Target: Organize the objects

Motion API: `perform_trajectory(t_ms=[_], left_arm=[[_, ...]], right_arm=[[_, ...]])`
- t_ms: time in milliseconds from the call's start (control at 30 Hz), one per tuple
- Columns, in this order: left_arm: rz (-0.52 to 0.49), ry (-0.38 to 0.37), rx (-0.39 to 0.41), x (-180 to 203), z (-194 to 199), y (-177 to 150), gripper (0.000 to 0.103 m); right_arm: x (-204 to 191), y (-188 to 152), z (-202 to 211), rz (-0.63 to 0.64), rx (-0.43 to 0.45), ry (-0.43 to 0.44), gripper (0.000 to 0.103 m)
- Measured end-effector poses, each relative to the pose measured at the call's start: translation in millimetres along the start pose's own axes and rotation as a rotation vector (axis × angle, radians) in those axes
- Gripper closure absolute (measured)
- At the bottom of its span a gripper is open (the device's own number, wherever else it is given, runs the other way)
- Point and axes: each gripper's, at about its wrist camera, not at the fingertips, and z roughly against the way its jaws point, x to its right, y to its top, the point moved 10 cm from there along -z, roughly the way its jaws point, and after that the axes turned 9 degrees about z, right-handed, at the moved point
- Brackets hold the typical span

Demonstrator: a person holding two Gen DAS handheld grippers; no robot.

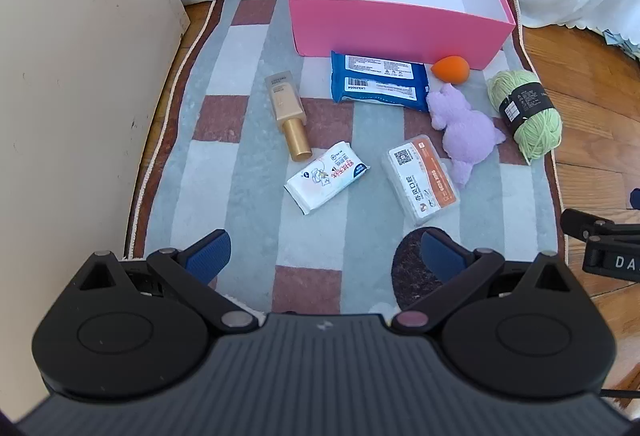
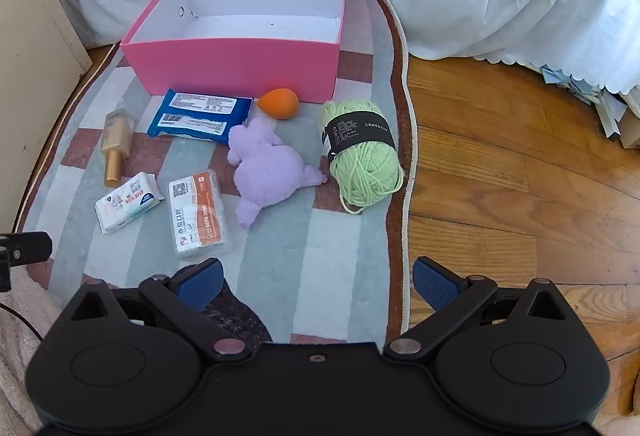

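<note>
seven loose items lie on a striped rug (image 1: 256, 196) before an empty pink box (image 1: 400, 24), likely their destination: bottle (image 1: 288, 116), blue pack (image 1: 378, 82), orange sponge (image 1: 450, 67), purple toy (image 1: 466, 128), green yarn (image 1: 526, 112), tissues (image 1: 326, 176), mask pack (image 1: 420, 180). left gripper (image 1: 326, 256) and right gripper (image 2: 316, 280) hover above the rug's near end, jaws spread wide, holding nothing, so sorting looks unstarted.

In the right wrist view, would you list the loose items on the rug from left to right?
Gold bottle → white tissue pack → blue wipes pack → purple plush → green yarn.
</note>
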Motion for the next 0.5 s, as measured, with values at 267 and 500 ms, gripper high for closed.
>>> perform_trajectory(t_ms=[267,500], left_arm=[[0.019,0.009,-0.004,-5.2,-1.4,-2.7,0.000],[0.000,0.047,0.028,-6.3,5.7,-1.4,0.000]], right_arm=[[1.3,-0.9,-1.8,0.000,-0.008,-0.004,0.001],[3.3,-2.2,-0.5,-0.003,-0.010,-0.014,0.001]])
